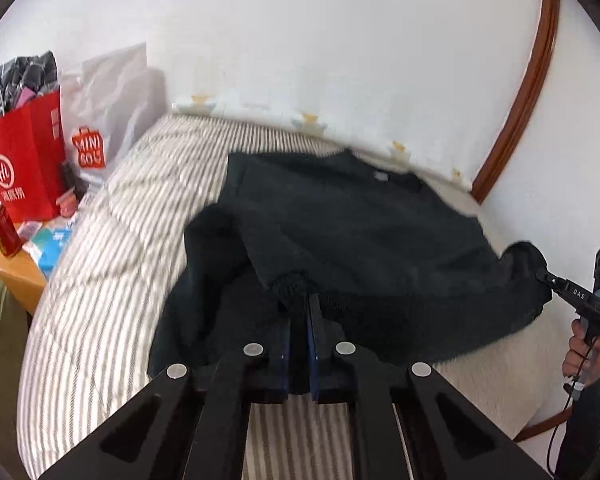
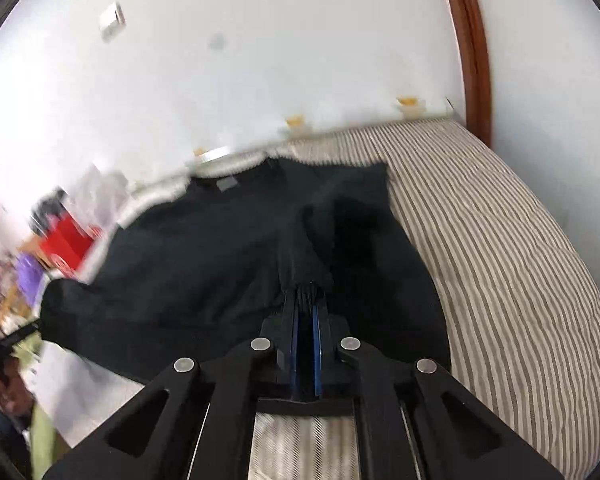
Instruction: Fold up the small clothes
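Observation:
A black knit sweater [image 1: 360, 232] lies spread on a striped bed cover [image 1: 112, 248], its neck label toward the wall. In the left wrist view my left gripper [image 1: 300, 300] is shut on a ribbed cuff at the sweater's near edge, and bunched fabric hangs round the jaws. At the far right of that view my right gripper [image 1: 542, 274] pinches the sweater's other corner. The right wrist view shows the right gripper [image 2: 306, 294] shut on a gathered fold of the sweater [image 2: 188, 260], which is lifted a little off the bed cover [image 2: 500, 240].
A red paper bag [image 1: 24, 160], a white Miniso bag [image 1: 100, 120] and a red can [image 1: 4, 232] stand on a wooden nightstand [image 1: 16, 276] left of the bed. The white wall runs behind. A person's hand [image 1: 584, 348] holds the right gripper's handle.

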